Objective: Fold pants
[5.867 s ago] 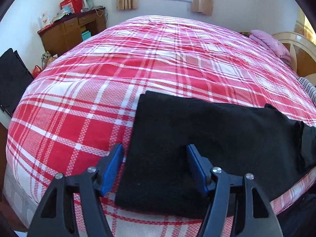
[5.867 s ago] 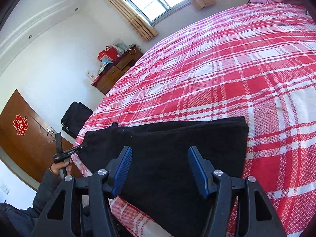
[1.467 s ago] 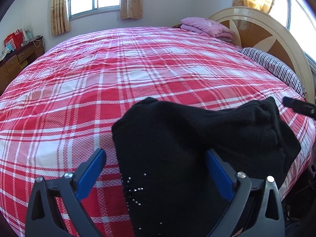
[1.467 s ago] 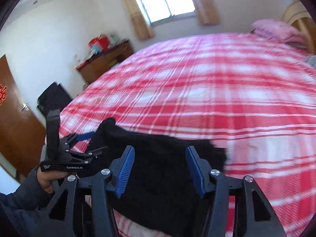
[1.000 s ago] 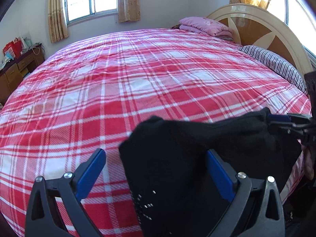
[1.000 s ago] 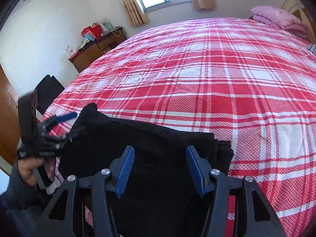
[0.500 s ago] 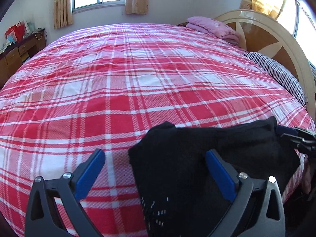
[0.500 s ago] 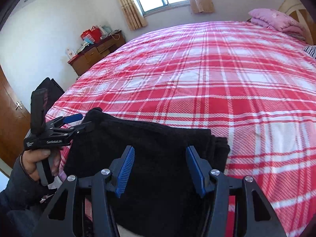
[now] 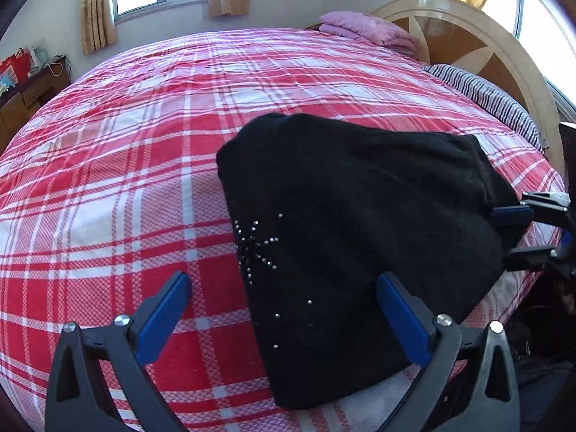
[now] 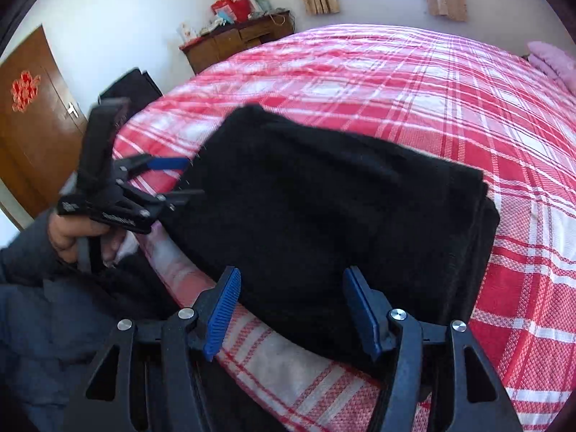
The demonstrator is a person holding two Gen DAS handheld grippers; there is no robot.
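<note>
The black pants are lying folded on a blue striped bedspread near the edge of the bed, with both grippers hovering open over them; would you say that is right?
Not quite: the bedspread is a red and white plaid, not blue striped, as the left wrist view shows. The rest holds: the black pants lie folded near the bed's edge, the left gripper open above them, the right gripper open with its jaws opening.

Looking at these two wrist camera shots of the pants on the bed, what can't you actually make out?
- Black knit pants: how many layers are folded; the dark fabric hides them in both views.
- Red plaid bedspread: its near edge, covered by the pants in the right wrist view.
- Cluttered brown wooden dresser: items too small.
- Right gripper: cut by the left view's edge.
</note>
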